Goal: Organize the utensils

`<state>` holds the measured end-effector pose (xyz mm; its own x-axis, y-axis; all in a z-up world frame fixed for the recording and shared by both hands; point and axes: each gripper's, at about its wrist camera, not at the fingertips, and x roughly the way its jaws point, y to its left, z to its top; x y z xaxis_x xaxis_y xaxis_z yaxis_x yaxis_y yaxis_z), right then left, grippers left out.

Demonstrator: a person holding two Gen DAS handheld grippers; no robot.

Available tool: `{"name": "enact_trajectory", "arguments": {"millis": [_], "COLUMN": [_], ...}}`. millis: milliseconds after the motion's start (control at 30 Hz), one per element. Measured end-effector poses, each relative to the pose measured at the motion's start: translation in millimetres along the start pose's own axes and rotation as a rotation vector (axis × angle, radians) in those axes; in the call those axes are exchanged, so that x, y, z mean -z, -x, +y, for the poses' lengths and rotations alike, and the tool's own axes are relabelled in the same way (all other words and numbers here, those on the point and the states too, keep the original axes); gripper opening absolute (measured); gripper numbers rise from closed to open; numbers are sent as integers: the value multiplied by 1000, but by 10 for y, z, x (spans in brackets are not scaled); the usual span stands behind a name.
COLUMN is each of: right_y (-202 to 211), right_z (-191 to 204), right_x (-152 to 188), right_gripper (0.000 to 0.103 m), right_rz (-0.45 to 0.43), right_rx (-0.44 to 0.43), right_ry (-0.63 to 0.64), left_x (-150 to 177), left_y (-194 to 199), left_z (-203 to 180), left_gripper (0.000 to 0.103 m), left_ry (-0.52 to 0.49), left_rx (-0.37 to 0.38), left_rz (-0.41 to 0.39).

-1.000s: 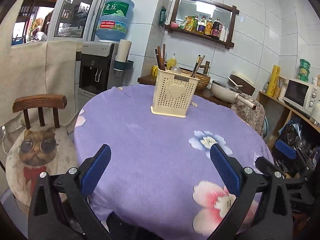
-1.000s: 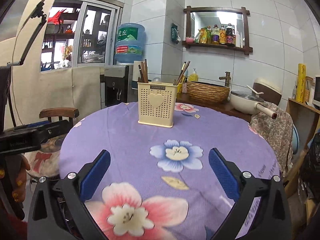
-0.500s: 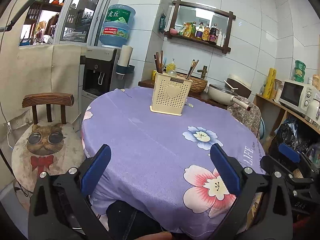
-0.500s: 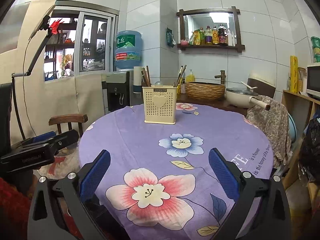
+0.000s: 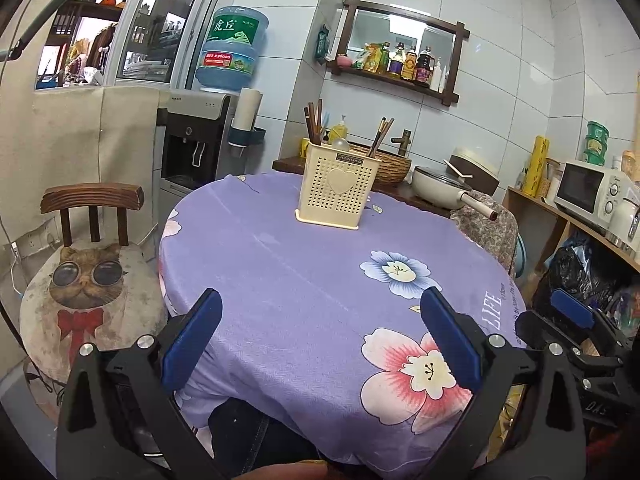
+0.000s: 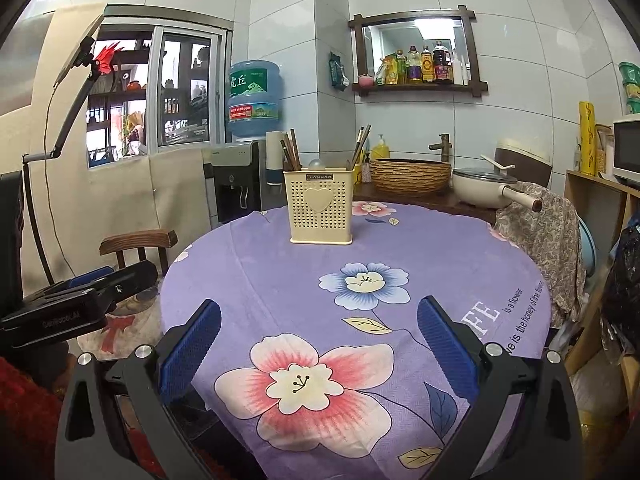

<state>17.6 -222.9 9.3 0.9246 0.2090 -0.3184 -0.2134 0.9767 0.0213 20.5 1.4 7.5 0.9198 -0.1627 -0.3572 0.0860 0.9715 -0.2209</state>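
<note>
A cream perforated utensil holder (image 5: pixel 337 191) with a heart on its front stands upright at the far side of the round table; it also shows in the right wrist view (image 6: pixel 321 206). Dark chopsticks (image 5: pixel 313 121) and a spoon stick out of its top. My left gripper (image 5: pixel 318 334) is open and empty, held near the table's front edge, well short of the holder. My right gripper (image 6: pixel 318 336) is open and empty, also at the near edge. The right gripper shows at the right in the left wrist view (image 5: pixel 572 316), and the left gripper at the left in the right wrist view (image 6: pixel 80 296).
The table wears a purple flowered cloth (image 5: pixel 304 280). A wooden chair with a cat cushion (image 5: pixel 86 280) stands to the left. A water dispenser (image 5: pixel 196 148), a wicker basket (image 6: pixel 410 174) and a pan (image 6: pixel 486 188) sit behind the table. A shelf with a microwave (image 5: pixel 588 190) is at right.
Both grippers have drawn back from the holder towards the near edge of the table, so more of the cloth shows. Both stay open and empty.
</note>
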Motion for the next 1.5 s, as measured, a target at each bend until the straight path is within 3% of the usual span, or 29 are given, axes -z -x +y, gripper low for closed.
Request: {"name": "enact_trajectory", "arguments": {"millis": [1500], "right_y": [10], "right_z": [27], "right_x": [47], "right_gripper": [97], "right_rz": [17], "right_rx": [-5], "right_ry": [3], "left_x": [11], "left_y": [-19], "left_z": [12], "left_gripper": [97], "left_ry": [-6], "left_rx": [-13], "left_rz": [9]}}
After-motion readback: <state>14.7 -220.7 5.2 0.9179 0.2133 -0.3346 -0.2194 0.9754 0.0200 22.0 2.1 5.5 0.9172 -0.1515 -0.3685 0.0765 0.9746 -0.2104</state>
